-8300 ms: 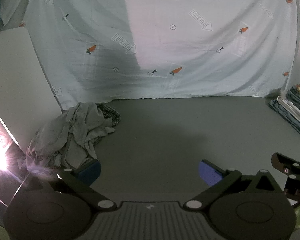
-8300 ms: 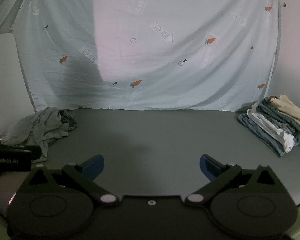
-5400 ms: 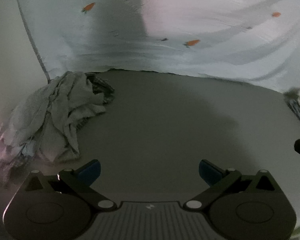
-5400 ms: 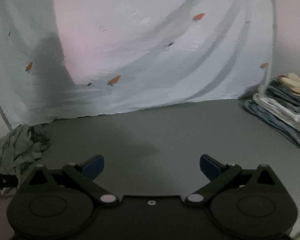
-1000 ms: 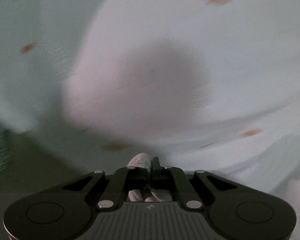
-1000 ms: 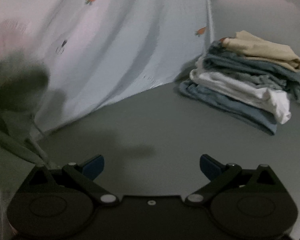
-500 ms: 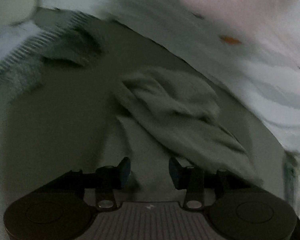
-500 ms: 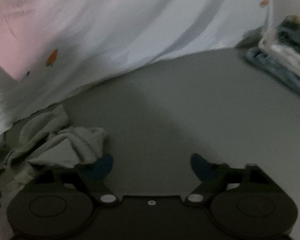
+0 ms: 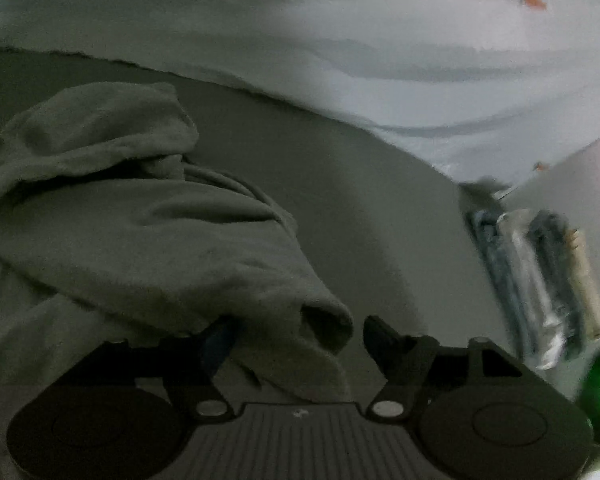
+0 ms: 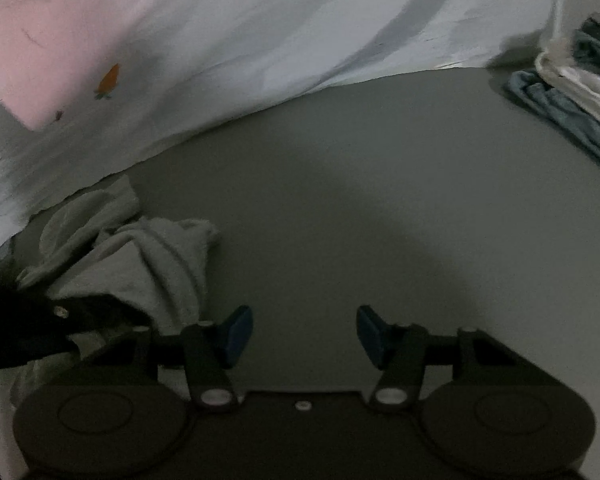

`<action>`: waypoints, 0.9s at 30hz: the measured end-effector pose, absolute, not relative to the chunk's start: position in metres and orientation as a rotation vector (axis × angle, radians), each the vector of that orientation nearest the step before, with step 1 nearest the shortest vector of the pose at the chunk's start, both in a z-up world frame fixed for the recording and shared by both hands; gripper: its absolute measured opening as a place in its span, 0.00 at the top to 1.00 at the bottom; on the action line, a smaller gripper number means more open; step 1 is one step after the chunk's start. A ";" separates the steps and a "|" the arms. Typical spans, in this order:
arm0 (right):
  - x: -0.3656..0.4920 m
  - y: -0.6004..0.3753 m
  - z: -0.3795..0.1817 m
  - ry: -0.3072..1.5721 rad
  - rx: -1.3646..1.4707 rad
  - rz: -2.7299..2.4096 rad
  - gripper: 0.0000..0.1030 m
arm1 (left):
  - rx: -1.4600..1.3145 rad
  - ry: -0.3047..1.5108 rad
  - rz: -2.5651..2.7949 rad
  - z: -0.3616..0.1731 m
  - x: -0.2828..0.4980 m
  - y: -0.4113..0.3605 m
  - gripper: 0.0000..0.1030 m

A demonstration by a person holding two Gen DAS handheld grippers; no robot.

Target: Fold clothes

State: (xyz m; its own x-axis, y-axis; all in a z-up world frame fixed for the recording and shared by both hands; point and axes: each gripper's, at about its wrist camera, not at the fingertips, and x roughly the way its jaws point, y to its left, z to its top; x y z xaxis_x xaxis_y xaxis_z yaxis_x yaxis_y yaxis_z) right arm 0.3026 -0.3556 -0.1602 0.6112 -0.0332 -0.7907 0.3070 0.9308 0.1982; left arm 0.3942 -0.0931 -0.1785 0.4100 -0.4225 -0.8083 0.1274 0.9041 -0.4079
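Garment [image 9: 140, 232]: grey-green, soft and fleecy, crumpled in thick rolls and folds; heaped on the grey table, filling the 9 o'clock half of the left wrist view; a cord-like seam across its upper fold.
Garment corner: a rolled hem drooping at 6 o'clock, lying between the left fingers, nearer the 9 o'clock finger and partly covering it.
Same garment from the right wrist [image 10: 140, 256]: a wrinkled heap at 8 o'clock, beside that gripper and outside its fingers.
Left gripper [image 9: 296, 340]: jaws partway apart, just been opening; cloth between them, pads not seen pressing on it.
Right gripper [image 10: 305, 334]: jaws at middling width, just been closing; only bare table between the blue pads.
Table [image 10: 360, 208]: flat, dull grey, dim light.
Folded stack [image 9: 540, 280]: blurred blue, white and tan layers at 3 o'clock, well apart from the garment.
Backdrop sheet [image 9: 380, 40]: pale, carrot-printed, hanging at 12 o'clock behind the table.
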 end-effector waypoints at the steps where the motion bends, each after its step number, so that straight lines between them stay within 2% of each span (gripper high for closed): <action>1: 0.300 -0.358 -0.159 0.893 0.330 -0.212 0.42 | -0.284 1.095 -0.324 -0.181 0.395 -0.093 0.71; 2: 0.297 -0.359 -0.158 0.890 0.328 -0.222 0.42 | -0.289 1.087 -0.300 -0.182 0.396 -0.089 0.83; 4: 0.291 -0.362 -0.156 0.884 0.325 -0.240 0.42 | -0.363 1.071 -0.278 -0.181 0.396 -0.074 0.91; 8: 0.280 -0.360 -0.152 0.873 0.332 -0.253 0.42 | -0.381 0.966 -0.152 -0.153 0.384 -0.036 0.93; 12: 0.267 -0.348 -0.145 0.853 0.314 -0.244 0.42 | -0.445 0.847 0.023 -0.123 0.372 0.040 0.93; 18: 0.247 -0.321 -0.141 0.836 0.264 -0.210 0.42 | -0.532 0.818 0.296 -0.139 0.351 0.156 0.90; 20: 0.243 -0.312 -0.144 0.841 0.260 -0.196 0.42 | -0.582 0.851 0.291 -0.147 0.337 0.172 0.73; 27: 0.240 -0.289 -0.156 0.852 0.288 -0.159 0.42 | -0.444 0.924 0.119 -0.156 0.282 0.123 0.67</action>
State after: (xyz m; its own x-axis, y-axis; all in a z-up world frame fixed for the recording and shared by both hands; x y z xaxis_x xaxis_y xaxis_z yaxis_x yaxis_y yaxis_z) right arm 0.2396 -0.2890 -0.1564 0.6499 -0.0233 -0.7597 0.2521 0.9496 0.1865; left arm 0.2815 0.1231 -0.1561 0.6035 -0.0882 -0.7925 -0.2868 0.9034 -0.3189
